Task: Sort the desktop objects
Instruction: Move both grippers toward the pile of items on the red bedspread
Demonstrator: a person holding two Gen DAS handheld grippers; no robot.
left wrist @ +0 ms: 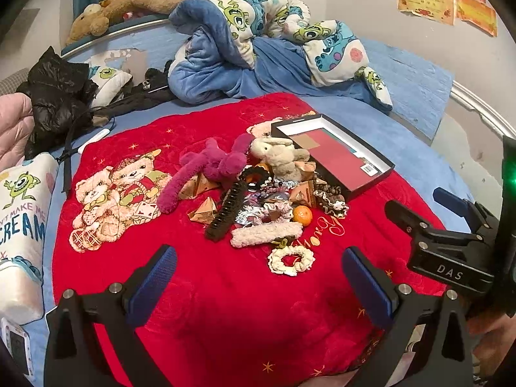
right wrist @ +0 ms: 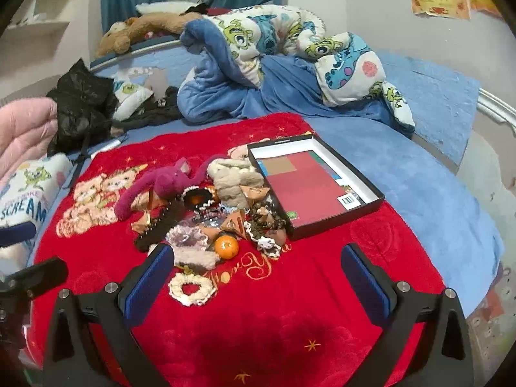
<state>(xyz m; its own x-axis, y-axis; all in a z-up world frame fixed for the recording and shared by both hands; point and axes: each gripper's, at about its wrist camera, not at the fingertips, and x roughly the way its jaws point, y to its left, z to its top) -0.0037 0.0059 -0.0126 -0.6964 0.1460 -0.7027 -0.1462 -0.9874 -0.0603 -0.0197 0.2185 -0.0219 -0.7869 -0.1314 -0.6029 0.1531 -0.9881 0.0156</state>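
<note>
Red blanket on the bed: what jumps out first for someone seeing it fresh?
A heap of small things sits mid-blanket: a magenta plush toy, a beige plush, hair scrunchies and a bright tangerine. Right of the heap lies an open black box. Both tools, left and right, hover open.

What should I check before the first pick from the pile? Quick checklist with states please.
1. Left gripper open, nothing held: ok.
2. Right gripper open, nothing held: ok.
3. Black box open, room inside: ok.
4. Cream scrunchie lies apart from the pile, nearest the right gripper: ok.
5. Orange free on top, touching the fuzzy pink clip: ok, may roll.
6. Items buried under the plush toys: cannot tell.
</note>
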